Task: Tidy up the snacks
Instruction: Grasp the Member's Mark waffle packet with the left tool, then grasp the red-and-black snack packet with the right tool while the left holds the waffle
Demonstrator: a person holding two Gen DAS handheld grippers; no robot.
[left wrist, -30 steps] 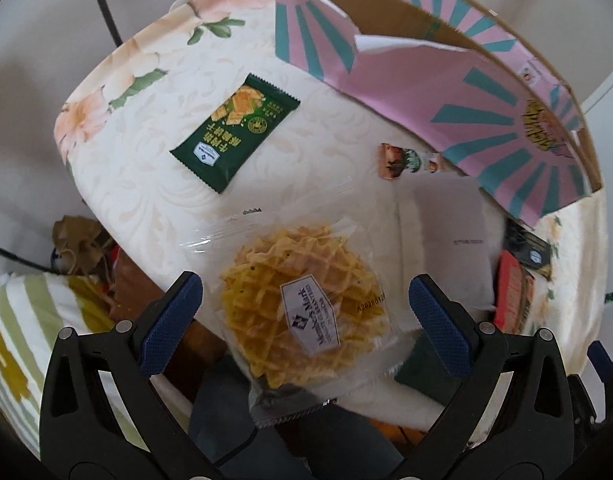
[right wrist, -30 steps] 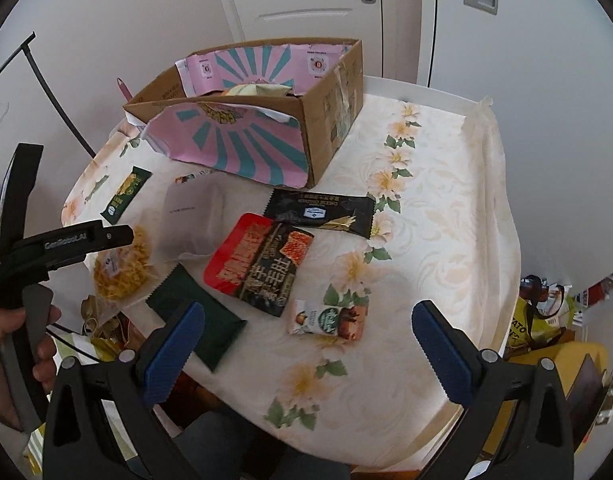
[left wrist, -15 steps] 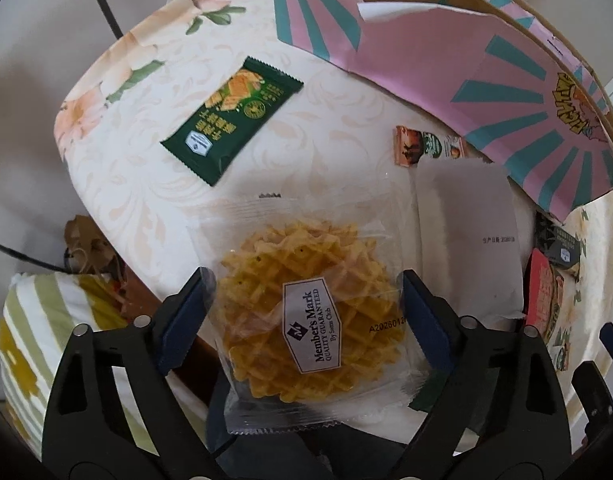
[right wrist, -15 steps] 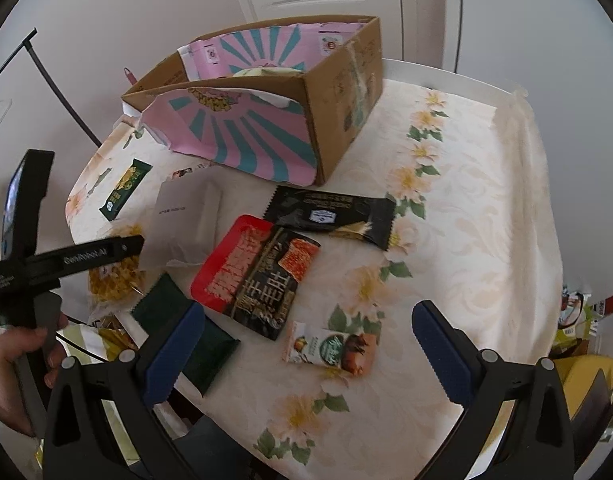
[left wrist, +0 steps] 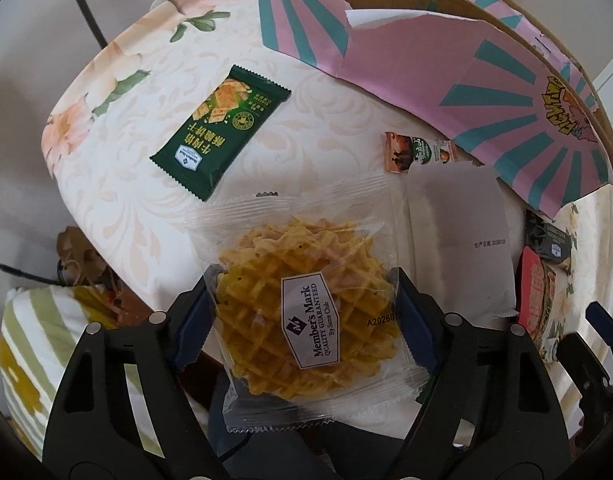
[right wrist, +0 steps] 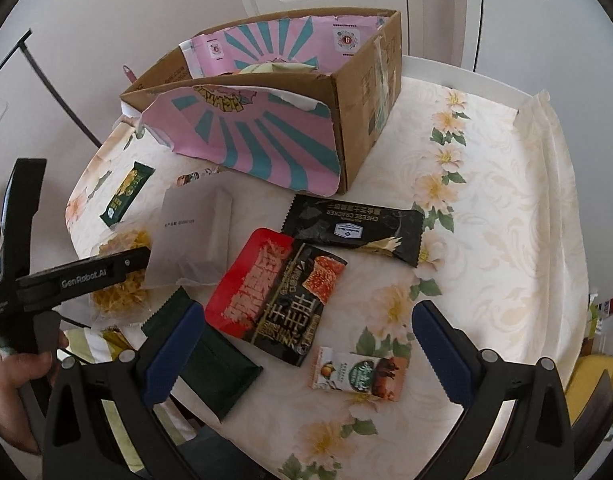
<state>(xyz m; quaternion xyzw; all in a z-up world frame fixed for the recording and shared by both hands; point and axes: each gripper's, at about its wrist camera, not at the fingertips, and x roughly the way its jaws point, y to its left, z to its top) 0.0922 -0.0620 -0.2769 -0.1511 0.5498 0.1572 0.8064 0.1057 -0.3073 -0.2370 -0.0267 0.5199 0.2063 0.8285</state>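
left jaws (left wrist: pixel 302 312) clamp waffle packet (left wrist: pixel 306 300) (right jaws (right wrist: pixel 302 344) spread).

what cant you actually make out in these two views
- Cardboard box contents: right wrist view, its walls and pink flap hide nearly everything inside.
- Dark green packet: right wrist view, the right gripper finger covers part of it; no label shows.
- White packet: small print unreadable in both views.
- Waffle packet: the left gripper pads cover its side edges.
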